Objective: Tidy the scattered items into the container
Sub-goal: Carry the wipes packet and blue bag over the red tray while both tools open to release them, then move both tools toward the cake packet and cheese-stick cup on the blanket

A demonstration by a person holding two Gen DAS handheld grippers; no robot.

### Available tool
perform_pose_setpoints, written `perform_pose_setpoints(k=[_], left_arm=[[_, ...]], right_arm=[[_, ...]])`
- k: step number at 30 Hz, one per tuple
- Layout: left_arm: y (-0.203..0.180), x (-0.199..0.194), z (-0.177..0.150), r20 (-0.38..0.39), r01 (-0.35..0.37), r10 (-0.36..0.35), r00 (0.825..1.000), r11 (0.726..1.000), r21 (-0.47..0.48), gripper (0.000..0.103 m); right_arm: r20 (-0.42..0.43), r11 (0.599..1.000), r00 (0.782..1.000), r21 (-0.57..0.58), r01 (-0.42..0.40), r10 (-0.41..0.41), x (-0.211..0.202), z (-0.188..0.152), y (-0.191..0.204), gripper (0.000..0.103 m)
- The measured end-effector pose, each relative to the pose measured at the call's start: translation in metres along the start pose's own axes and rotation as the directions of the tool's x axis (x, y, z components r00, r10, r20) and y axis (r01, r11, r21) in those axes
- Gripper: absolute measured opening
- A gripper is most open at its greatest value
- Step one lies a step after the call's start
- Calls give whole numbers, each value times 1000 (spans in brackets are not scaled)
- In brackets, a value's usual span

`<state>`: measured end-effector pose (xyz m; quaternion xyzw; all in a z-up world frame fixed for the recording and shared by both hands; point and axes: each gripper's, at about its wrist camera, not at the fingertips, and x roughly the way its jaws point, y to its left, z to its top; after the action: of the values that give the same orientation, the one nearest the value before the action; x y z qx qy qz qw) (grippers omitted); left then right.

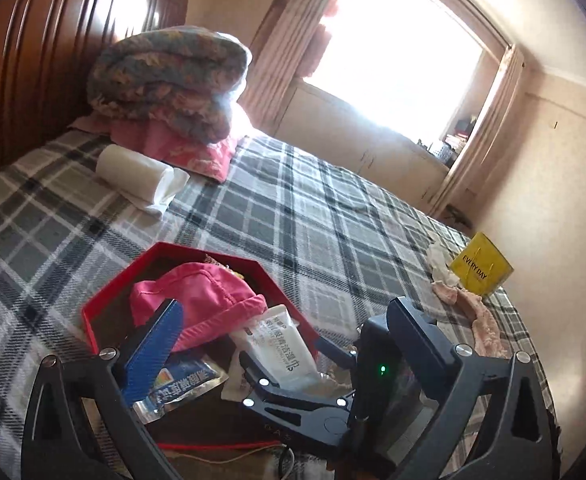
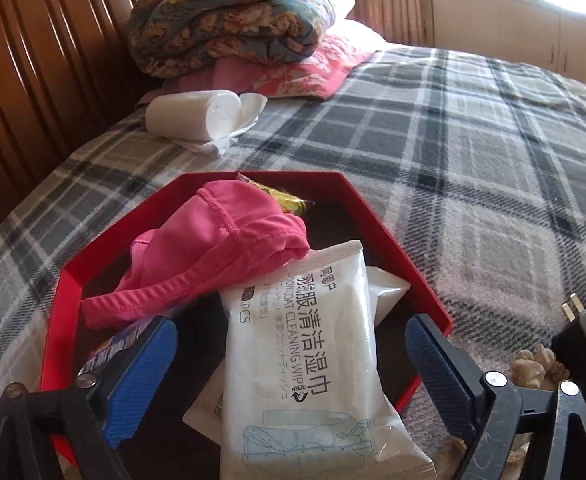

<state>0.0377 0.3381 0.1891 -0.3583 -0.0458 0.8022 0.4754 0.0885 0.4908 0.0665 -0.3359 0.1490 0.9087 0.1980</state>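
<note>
The red hexagonal tray is sitting on the plaid blanket, and its near edge is running out of sight under your grippers. Inside it, a pink garment is lying draped over a yellow wrapper, most of which is hidden. A white wipes pack is leaning across the tray, covering other white packets beneath it. A blue foil pouch is peeking out behind a finger, its print hard to read.

Your right gripper is hovering over the tray with its jaws spread wide to either side of the wipes pack, gripping nothing. Your left gripper is also standing wide open; the dark charger is lying between its fingers, though contact is unclear.

Farther out, a tissue roll is lying near the folded quilt, and a yellow box is sitting beside crumpled tissue and pink fabric.
</note>
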Motion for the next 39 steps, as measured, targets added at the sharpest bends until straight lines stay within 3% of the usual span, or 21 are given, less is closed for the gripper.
perform_pose_setpoints(k=[4, 7, 11, 16, 19, 21, 23, 26, 29, 31, 33, 36, 39], left_arm=[[24, -25, -5, 7, -57, 57, 998, 996, -66, 103], [48, -55, -10, 53, -75, 84, 995, 986, -152, 103], [78, -95, -16, 117, -158, 193, 974, 953, -260, 103], [110, -141, -36, 178, -290, 368, 913, 890, -352, 103], [123, -157, -52, 160, -397, 477, 864, 842, -366, 103], [136, -162, -67, 131, -449, 525, 841, 812, -374, 103], [148, -164, -85, 99, -489, 564, 820, 780, -391, 103], [169, -162, -112, 40, -546, 615, 787, 726, -418, 103], [195, -162, -133, -21, -556, 620, 785, 688, -466, 103], [211, -167, -145, -41, -563, 634, 772, 651, -509, 103], [225, -174, -154, -62, -580, 662, 747, 603, -548, 103], [240, -186, -160, -79, -605, 691, 718, 565, -560, 103], [252, -201, -164, -89, -653, 745, 661, 513, -558, 103]], right_arm=[[-26, 1000, 1000, 9, -17, 17, 3, 0, 0, 97], [3, 998, 999, 53, -38, 37, -3, 3, -8, 97], [59, 994, 998, 105, -40, 34, -16, 8, -16, 97], [79, 986, 987, 107, 130, -139, -19, 11, -15, 97], [86, 983, 983, 94, 156, -164, -24, 10, -11, 97], [104, 980, 978, 105, 169, -179, -32, 10, -5, 97], [148, 965, 957, 119, 232, -249, -43, 8, 4, 97], [258, 945, 909, 77, 318, -327, -62, 3, 28, 98], [367, 917, 859, -37, 397, -357, -76, -2, 63, 100], [416, 904, 846, -112, 412, -334, -81, -4, 87, 102], [427, 914, 865, -178, 364, -261, -83, -5, 110, 103], [387, 952, 918, -240, 189, -84, -81, -6, 139, 103], [311, 967, 948, -256, 11, 71, -72, -4, 171, 103]])
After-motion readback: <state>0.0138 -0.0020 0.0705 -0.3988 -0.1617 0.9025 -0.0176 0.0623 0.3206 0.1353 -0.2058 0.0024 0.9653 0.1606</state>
